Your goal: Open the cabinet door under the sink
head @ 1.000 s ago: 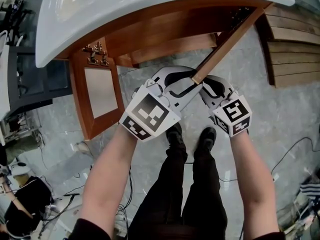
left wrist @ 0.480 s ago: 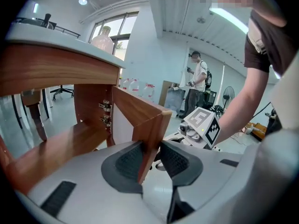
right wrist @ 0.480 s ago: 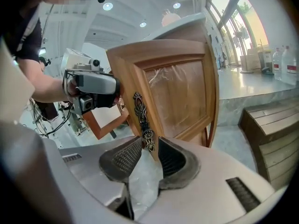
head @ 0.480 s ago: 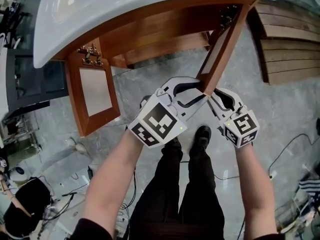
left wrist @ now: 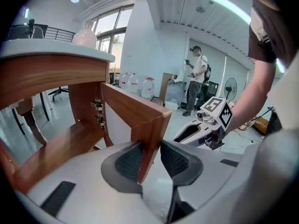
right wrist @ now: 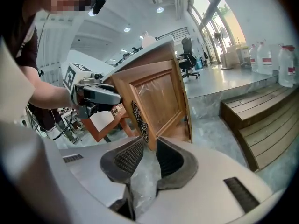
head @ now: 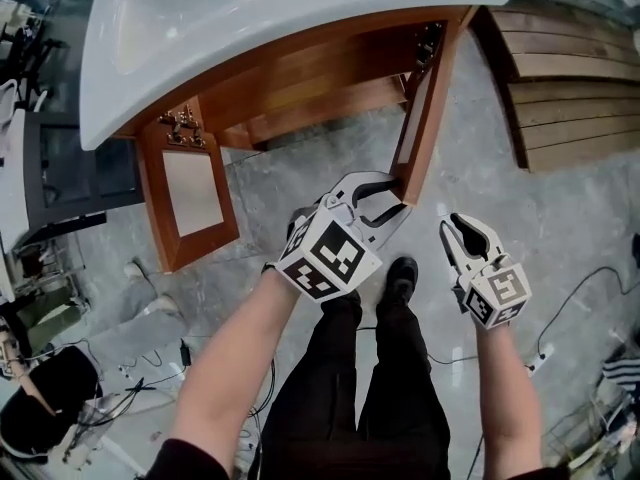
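Head view: right cabinet door (head: 422, 118), under the sink (head: 200, 38), swung wide, its free edge inside our left gripper (head: 398, 196); right gripper (head: 449, 224) beside it, clear. Forearms reach forward, angled down.

Left gripper view: jaws opening, pads lightly on the door edge.

Right gripper view: jaws closing on nothing.

We judge opening nearly done; next, release and withdraw.

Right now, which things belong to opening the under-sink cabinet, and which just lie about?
Job: right wooden cabinet door; left gripper (jaws opening, door edge between them); right gripper (jaws closing, empty); white sink.
Lying about: wooden steps; clear water jugs.
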